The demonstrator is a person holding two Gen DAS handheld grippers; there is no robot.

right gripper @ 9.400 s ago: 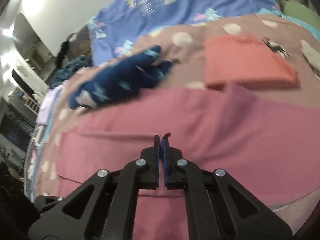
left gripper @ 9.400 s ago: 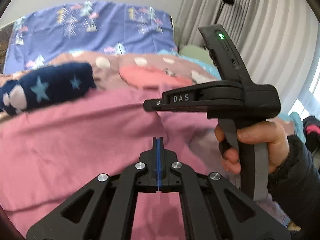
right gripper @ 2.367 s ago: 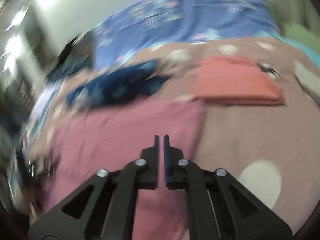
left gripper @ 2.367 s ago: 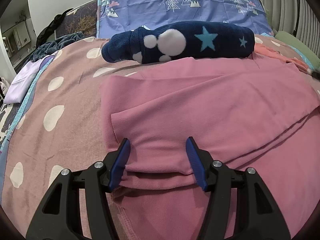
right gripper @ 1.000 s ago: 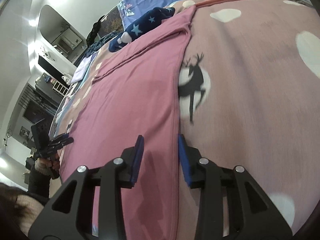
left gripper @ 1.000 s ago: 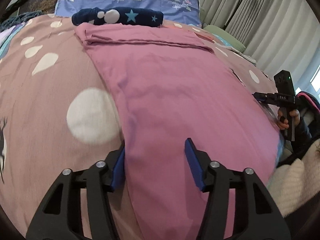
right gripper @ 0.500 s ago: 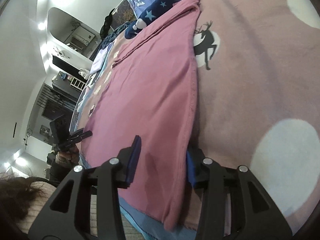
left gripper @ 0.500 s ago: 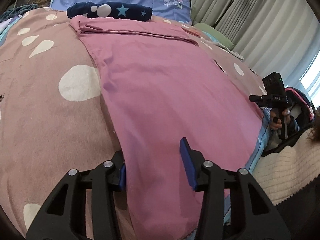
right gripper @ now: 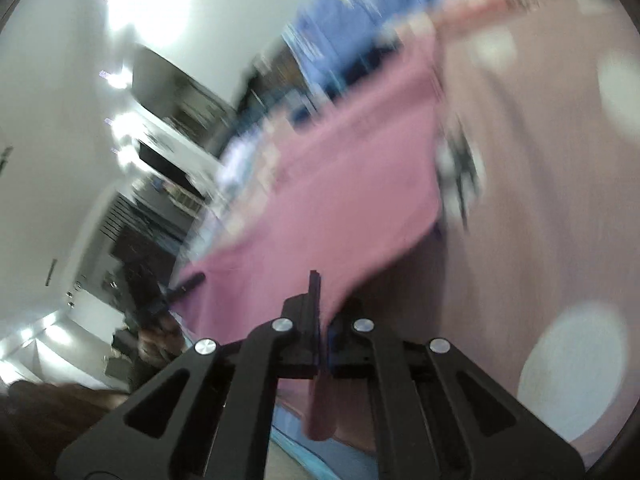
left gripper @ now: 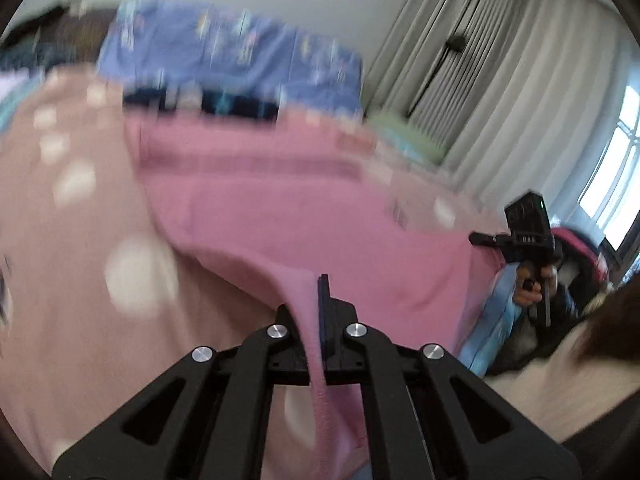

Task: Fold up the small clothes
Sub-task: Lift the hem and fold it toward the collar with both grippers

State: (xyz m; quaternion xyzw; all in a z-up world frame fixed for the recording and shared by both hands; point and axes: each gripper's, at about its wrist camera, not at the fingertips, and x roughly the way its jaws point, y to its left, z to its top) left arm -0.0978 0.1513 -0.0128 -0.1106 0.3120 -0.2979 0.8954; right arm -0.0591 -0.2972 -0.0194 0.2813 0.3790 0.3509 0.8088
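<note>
left tool and right tool pinch the pink garment; writing unreadable

A bedroom in a home — a wide bed covered by a dusty-pink bedspread with white polka dots fills both views. At its head lies a blue pillow with small coloured prints. Long pale pleated curtains hang beside a bright window, with a black floor lamp in front of them. The right wrist view is blurred — dark shelving against a white wall is about all it shows.
</note>
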